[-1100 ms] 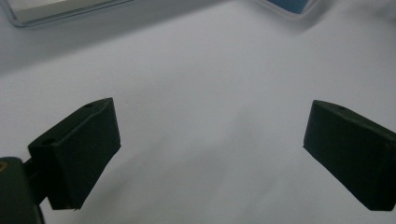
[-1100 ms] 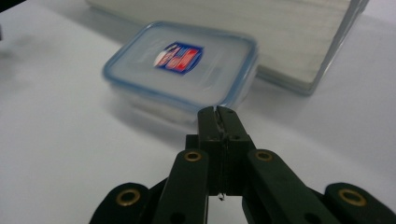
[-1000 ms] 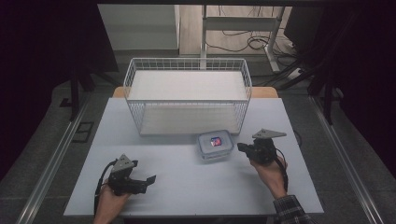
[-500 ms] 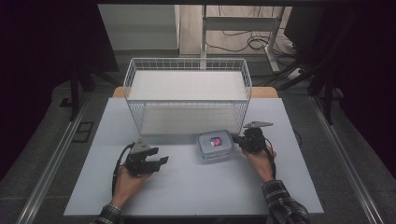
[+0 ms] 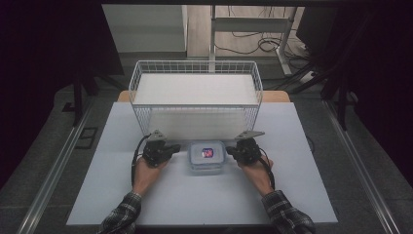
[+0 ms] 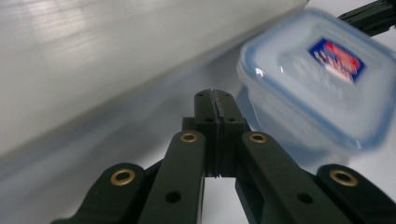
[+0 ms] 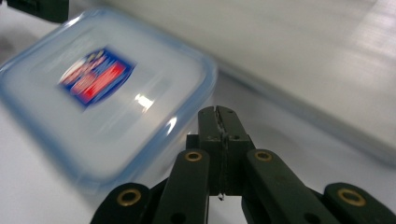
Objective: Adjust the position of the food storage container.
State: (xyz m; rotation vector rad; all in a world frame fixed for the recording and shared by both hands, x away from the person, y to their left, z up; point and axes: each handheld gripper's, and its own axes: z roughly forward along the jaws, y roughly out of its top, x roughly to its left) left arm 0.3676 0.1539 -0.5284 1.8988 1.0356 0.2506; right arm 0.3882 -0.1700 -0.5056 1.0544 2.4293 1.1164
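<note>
Clear plastic with a blue-rimmed lid, the box [image 5: 206,156] sits on the white table [image 5: 302,195] just in front of the wire basket [image 5: 195,87], between our two grippers. We have the left gripper [image 5: 171,148] just closed with nothing in its jaws, and the right gripper [image 5: 233,151] shut and empty too, each beside one wall of the box. We judge we are bracketing it; next we likely press inward from both sides, evenly, so the box lifts without slipping.

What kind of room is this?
Probably a lab or workshop. A white table stands under a camera, loose cables lie on the floor, and a person works two grippers beside a box.
</note>
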